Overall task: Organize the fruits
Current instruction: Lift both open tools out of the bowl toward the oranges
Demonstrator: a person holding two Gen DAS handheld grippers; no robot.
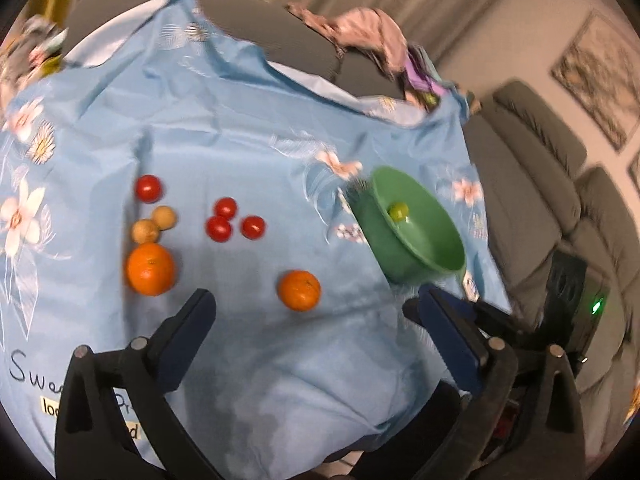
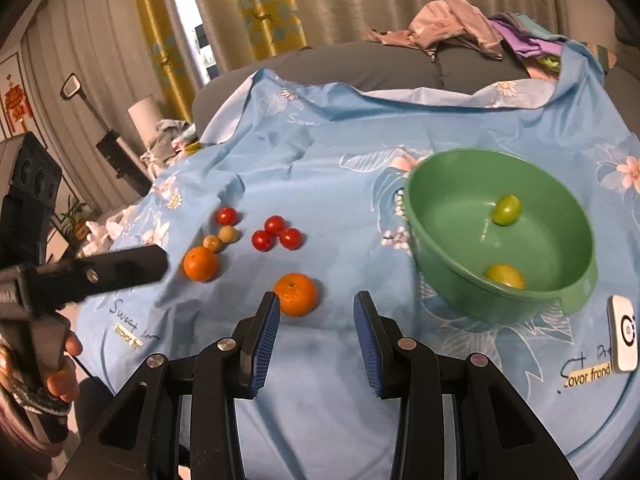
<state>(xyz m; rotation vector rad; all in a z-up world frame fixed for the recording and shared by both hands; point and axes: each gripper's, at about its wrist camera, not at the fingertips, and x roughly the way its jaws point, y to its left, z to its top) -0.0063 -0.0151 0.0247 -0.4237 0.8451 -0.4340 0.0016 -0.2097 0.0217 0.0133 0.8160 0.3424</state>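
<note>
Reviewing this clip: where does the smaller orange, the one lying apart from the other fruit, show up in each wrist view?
Left wrist view: the smaller orange lies lower centre on the blue cloth, just ahead of the open left tool.
Right wrist view: the same orange sits centre-left, by the left fingertip of the open right tool.
Shared landmark: the green bowl, to the orange's right in both.
</note>
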